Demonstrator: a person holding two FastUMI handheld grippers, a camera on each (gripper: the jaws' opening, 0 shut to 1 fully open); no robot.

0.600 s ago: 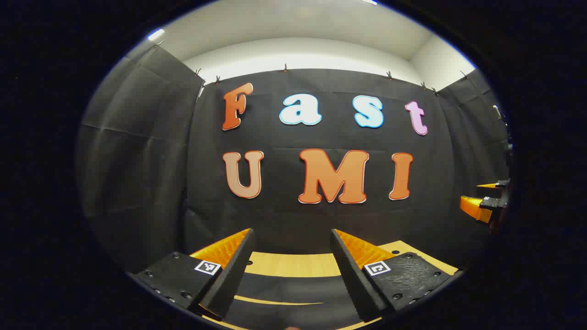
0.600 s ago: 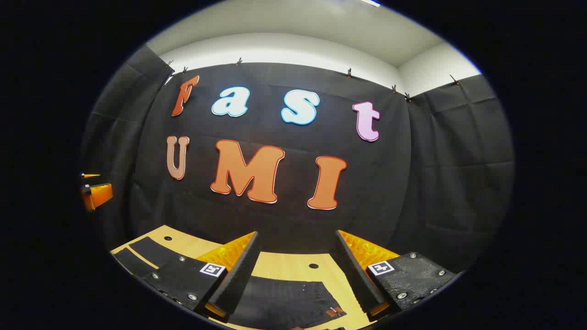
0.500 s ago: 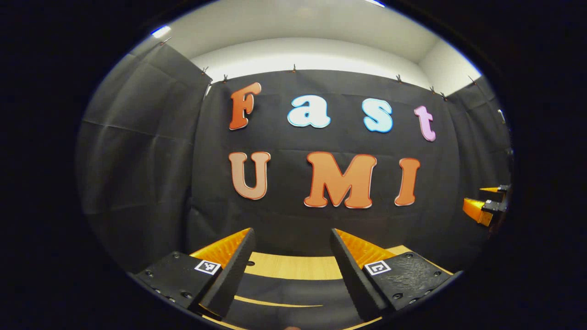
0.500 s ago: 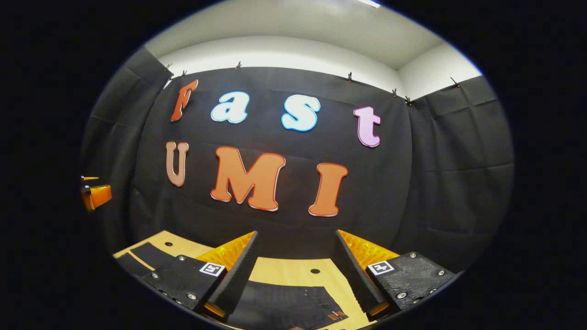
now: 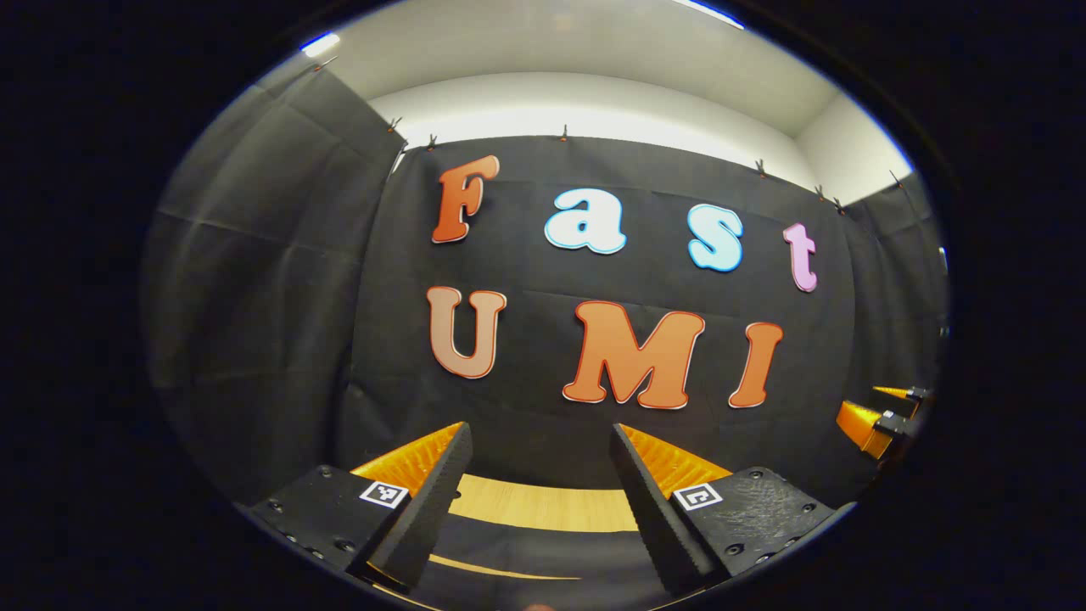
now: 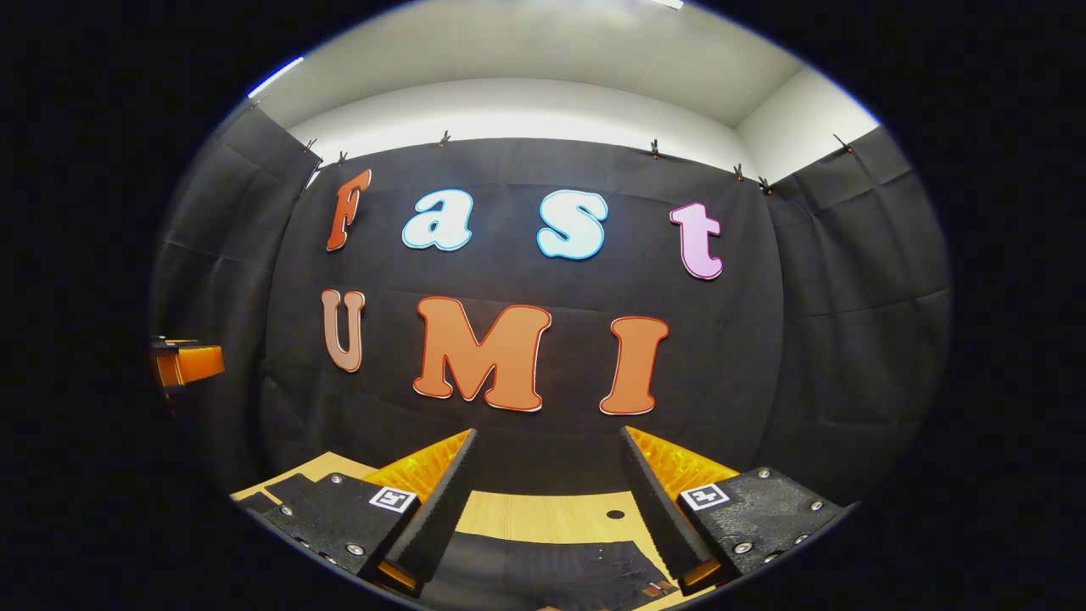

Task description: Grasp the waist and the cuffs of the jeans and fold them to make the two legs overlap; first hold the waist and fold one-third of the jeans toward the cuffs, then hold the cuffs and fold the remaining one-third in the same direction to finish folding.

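While both grippers' jaws stand open and empty, the dark jeans lie on the table below them.

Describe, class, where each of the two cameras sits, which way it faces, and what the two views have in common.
Left gripper view: rides on the left hand-held gripper, open above the jeans and wooden table, facing the booth wall; the other gripper shows at far right.
Right gripper view: rides on the right hand-held gripper, open too, facing the same wall, above the dark jeans.
Shared: wall, table, jeans.
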